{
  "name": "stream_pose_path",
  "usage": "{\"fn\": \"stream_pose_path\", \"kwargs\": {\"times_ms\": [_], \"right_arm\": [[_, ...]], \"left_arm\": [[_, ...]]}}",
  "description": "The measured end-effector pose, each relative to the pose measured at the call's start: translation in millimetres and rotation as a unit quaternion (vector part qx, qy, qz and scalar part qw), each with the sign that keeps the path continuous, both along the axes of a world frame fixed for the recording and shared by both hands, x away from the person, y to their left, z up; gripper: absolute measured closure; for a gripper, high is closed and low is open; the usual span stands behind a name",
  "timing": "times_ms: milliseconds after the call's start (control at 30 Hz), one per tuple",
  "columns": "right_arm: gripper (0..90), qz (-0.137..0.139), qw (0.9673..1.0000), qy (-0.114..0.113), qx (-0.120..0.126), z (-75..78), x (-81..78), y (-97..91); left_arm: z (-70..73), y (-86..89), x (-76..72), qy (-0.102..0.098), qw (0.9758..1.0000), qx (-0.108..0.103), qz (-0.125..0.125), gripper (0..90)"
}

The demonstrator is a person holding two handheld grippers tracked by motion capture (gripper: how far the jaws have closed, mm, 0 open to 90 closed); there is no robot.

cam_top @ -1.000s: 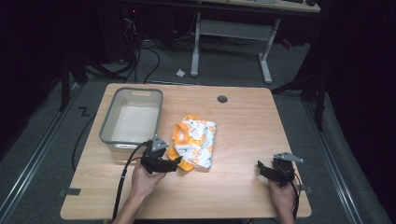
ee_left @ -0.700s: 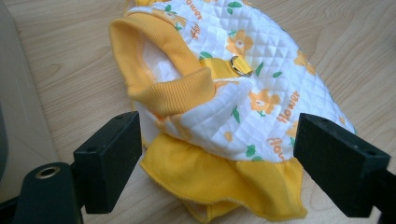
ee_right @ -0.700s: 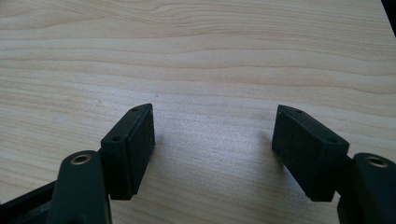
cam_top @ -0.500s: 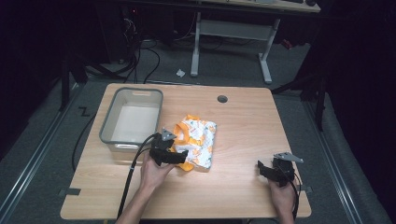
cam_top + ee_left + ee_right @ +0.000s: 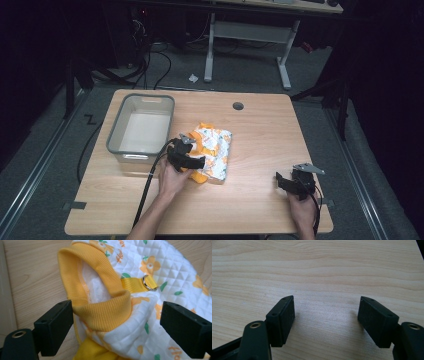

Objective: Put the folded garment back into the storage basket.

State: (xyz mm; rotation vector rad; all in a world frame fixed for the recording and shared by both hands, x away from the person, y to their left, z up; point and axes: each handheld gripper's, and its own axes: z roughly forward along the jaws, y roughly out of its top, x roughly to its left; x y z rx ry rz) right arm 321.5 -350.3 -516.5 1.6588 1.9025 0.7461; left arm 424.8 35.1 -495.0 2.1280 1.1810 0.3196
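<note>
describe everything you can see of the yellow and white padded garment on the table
The garment is small and quilted: white padded fabric printed with orange flowers, green leaves and orange lettering, edged in ribbed yellow knit. A yellow strap carries a metal ring. It lies crumpled near the middle of the wooden table, just right of the grey bin. The left tool has just been opening; its jaws straddle the folded yellow cuff, one jaw at the cuff's edge, not clamped.

We saw a grey plastic bin standing on the left part of the wooden table, with a round hole near the far edge. Beyond lay a white desk frame, cables and a paper scrap on the floor.
</note>
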Motion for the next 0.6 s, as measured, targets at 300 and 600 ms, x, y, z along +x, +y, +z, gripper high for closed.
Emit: {"fn": "stream_pose_path", "kwargs": {"times_ms": [300, 600], "right_arm": [[30.2, 0.000, 1.0000, 0.000, 0.000, 0.0, -0.2, 0.1], [30.2, 0.000, 1.0000, 0.000, 0.000, 0.0, -0.5, 0.1]], "left_arm": [[-9.2, -1.5, 8.0, 0.010, 0.9999, 0.003, 0.008, 11.9], [-18.1, -3.2, 12.7, 0.029, 0.9995, 0.005, 0.015, 12.2]]}}
